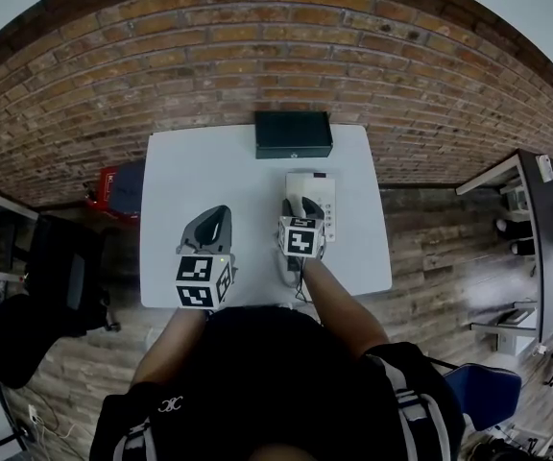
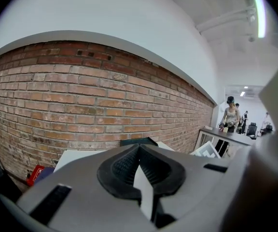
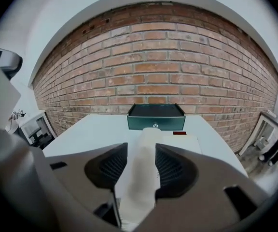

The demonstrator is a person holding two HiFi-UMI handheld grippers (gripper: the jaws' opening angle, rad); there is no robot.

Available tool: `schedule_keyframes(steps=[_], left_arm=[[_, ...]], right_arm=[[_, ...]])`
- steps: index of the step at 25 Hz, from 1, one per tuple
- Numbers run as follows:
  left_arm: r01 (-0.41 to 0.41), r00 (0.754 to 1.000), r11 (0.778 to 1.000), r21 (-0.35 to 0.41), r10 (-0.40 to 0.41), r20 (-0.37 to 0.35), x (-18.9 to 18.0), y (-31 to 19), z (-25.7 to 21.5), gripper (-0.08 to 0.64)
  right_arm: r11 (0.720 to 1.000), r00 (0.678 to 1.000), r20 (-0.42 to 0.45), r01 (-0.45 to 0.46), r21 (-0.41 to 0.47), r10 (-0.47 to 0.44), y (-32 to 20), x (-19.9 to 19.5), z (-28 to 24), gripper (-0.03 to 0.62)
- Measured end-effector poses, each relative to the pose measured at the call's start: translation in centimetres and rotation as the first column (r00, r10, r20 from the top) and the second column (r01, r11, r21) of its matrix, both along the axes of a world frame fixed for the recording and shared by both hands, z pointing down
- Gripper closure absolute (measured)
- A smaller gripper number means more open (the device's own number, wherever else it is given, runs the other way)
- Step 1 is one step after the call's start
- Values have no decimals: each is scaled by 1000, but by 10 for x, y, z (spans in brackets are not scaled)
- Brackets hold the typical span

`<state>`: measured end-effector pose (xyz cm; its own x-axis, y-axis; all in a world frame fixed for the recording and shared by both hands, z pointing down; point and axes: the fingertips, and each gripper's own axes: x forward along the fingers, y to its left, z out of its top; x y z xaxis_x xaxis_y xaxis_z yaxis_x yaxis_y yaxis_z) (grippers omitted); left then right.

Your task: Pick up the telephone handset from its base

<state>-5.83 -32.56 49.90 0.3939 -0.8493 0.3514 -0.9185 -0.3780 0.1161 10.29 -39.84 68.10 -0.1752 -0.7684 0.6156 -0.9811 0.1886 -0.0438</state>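
Desk (image 1: 176, 185) carries the telephone base (image 1: 324, 192) directly under the right tool (image 1: 302, 207), whose jaws stand wide apart astride the pale handset (image 3: 141, 173), pads not yet pressing. Left tool (image 1: 220, 211) sits beside it, pinched shut on nothing. Best to centre the handset's middle between the pads, close firmly, then lift straight up. The dark box (image 1: 293, 133) beyond the right tool is closed, contents unseen.

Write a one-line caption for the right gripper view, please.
The right gripper straddles the cream handset; a dark box stands behind, before the brick wall.
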Motion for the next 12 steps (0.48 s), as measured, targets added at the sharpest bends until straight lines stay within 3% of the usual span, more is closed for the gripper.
schedule_keyframes(steps=[12], left_arm=[[36,999,999,-19,-36,10,-18,-4,8,558]], right_arm=[[992,998,-26,-56,-113,53,-12,5,36,393]])
